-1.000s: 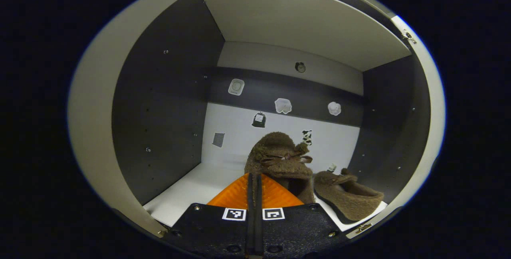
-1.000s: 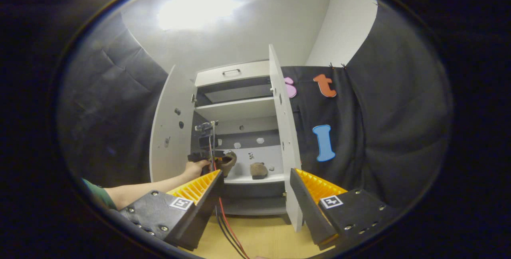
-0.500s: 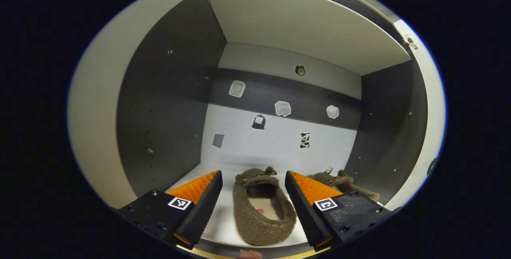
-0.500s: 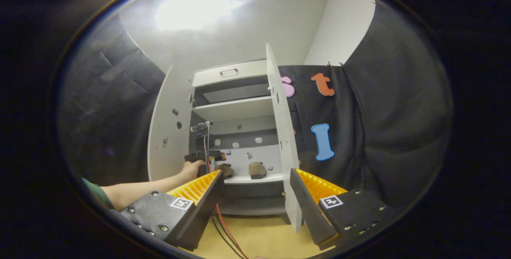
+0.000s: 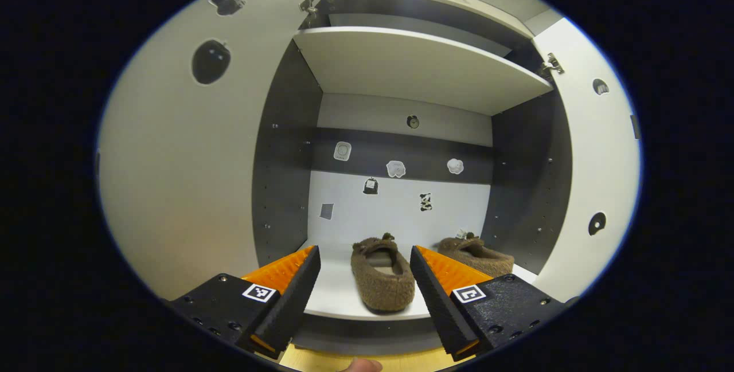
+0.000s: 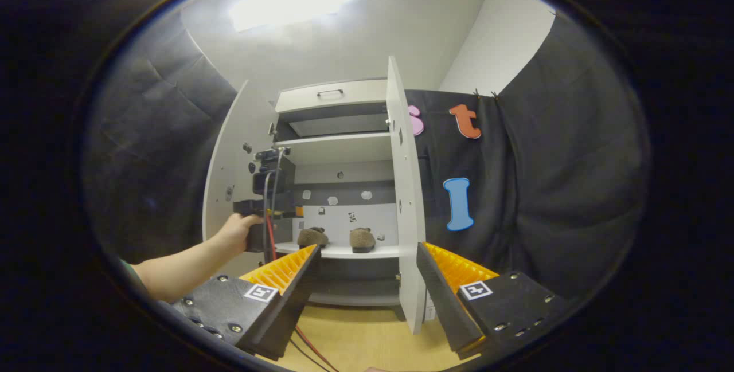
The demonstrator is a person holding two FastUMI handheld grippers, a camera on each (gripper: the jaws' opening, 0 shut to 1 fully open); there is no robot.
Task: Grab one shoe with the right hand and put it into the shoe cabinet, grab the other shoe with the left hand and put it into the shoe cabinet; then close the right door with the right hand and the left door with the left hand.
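The shoe cabinet [image 5: 418,68] stands with its front fully unblocked: the left door [image 6: 229,188] and the right door [image 6: 404,200] both swing wide, leaving a broad gap between them. On the lower shelf [image 5: 338,297], two shoes [image 5: 381,274] [image 5: 476,254] occupy the middle and right, apart from each other; the left part lies bare. The shelf board above caps the headroom.
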